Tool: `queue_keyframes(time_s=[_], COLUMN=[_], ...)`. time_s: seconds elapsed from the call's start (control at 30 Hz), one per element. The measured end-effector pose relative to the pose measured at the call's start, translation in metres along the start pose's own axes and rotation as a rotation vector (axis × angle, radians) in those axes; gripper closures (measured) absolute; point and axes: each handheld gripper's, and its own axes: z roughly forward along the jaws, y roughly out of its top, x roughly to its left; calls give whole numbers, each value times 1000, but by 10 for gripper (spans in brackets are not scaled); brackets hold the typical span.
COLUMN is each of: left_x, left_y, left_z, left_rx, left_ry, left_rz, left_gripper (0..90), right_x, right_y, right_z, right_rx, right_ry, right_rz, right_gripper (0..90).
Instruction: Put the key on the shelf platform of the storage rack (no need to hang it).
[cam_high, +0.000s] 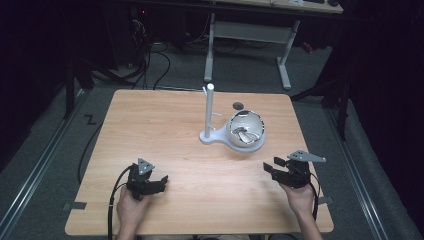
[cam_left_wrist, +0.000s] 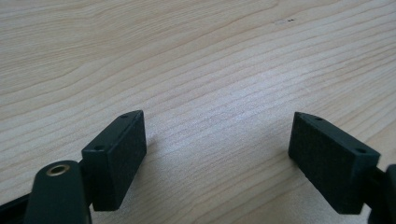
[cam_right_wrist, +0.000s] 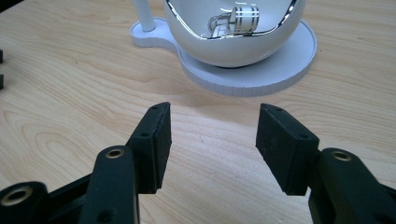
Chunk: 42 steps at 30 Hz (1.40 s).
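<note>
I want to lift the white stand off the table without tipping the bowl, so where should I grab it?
Probably the upright white post of the white stand, gripped low from the side away from the glossy white bowl. It is slim, vertical and unobstructed, so open jaws should fit around it; the flat base lies flush on the wooden table, leaving little edge to pinch.

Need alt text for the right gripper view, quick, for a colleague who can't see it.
The right gripper, jaws open and empty, points at a white bowl on a white stand base on the wooden table. A small metal item lies inside the bowl.
</note>
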Motion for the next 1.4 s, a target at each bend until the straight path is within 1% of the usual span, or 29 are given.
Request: queue_keyframes(time_s=[0.13,0.2,0.33,0.43,0.53,0.63,0.83,0.9,0.97,1.1,1.17,1.37,1.4], left_x=[0,0,0,0,0,0,0,0,0,0,0,0,0], left_y=[0,0,0,0,0,0,0,0,0,0,0,0,0], left_z=[0,0,0,0,0,0,0,0,0,0,0,0,0], left_rx=[0,0,0,0,0,0,0,0,0,0,0,0,0], left_ry=[0,0,0,0,0,0,0,0,0,0,0,0,0], left_rz=[0,0,0,0,0,0,0,0,0,0,0,0,0], left_gripper=[194,194,194,195,194,194,194,194,194,194,194,194,194], right_x=[5,8,11,13,15,18,20,21,22,23,25,26,26], right_y=[-2,-4,-7,-10,-12,-15,-19,-21,-23,-26,-28,-32,-33], right_z=[6,10,14,19,22,26,31,33,36,39,42,46,47], right_rx=[7,10,12,23,28,33,41,48,56,63,72,85,87], right_ry=[6,4,4,8,10,15,11,13,2,2,-13,-24,-30], right_rz=[-2,-13,-20,-23,-38,-32,-43,-38,-53,-52,-65,-73,-86], right_gripper=[460,460,462,462,462,463,464,464,465,465,465,464,464])
